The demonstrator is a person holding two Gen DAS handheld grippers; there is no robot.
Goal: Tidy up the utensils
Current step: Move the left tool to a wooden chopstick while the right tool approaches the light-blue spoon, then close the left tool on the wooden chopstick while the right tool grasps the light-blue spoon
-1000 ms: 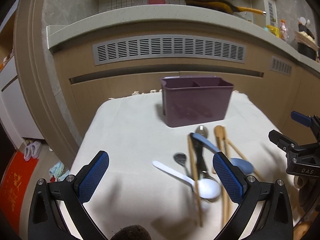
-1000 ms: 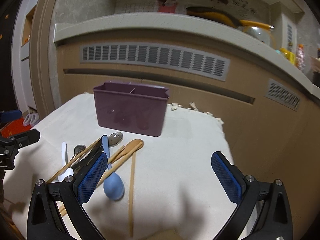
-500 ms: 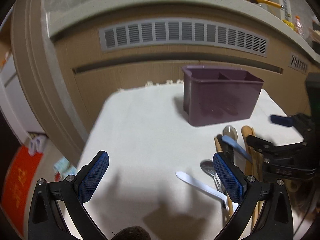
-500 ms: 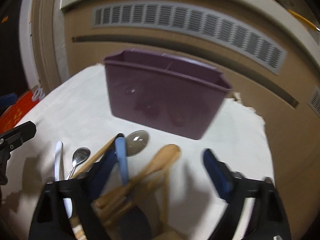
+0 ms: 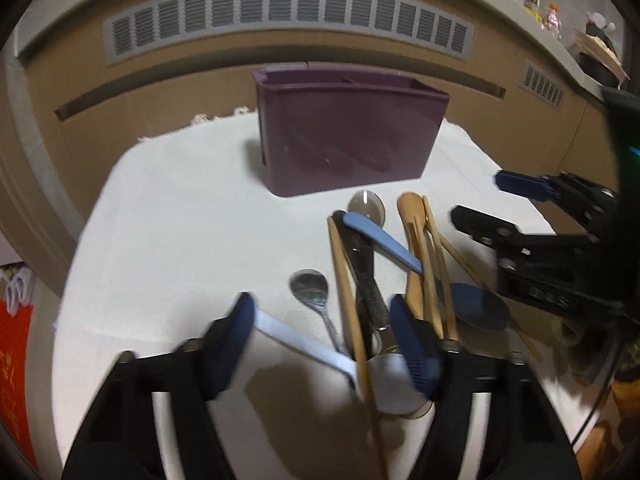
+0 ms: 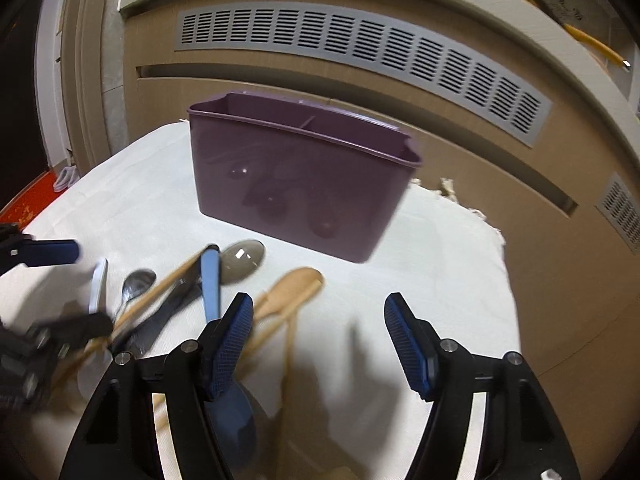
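A purple two-compartment utensil holder [image 5: 348,136] [image 6: 300,188] stands at the back of the white-clothed table [image 5: 160,240]. In front of it lies a pile of utensils: a blue spoon [image 5: 392,248] [image 6: 210,280], a wooden spoon [image 5: 414,232] [image 6: 292,288], chopsticks [image 5: 344,280], a small metal spoon [image 5: 310,288] [image 6: 134,284], a large metal spoon [image 5: 366,206] [image 6: 242,256] and a white spoon [image 5: 304,346] [image 6: 98,280]. My left gripper [image 5: 328,344] is open low over the near end of the pile. My right gripper [image 6: 320,340] is open, over the cloth right of the pile; it also shows in the left wrist view [image 5: 486,204].
A wooden cabinet front with a grey vent grille [image 5: 280,12] [image 6: 360,52] stands behind the table. The table edge [image 6: 508,272] drops off at the right. A red mat [image 5: 12,344] lies on the floor to the left.
Both grippers have dropped and moved forward toward the pile. The left gripper swung right so the utensils lie between its fingers. The right gripper came closer to the holder.
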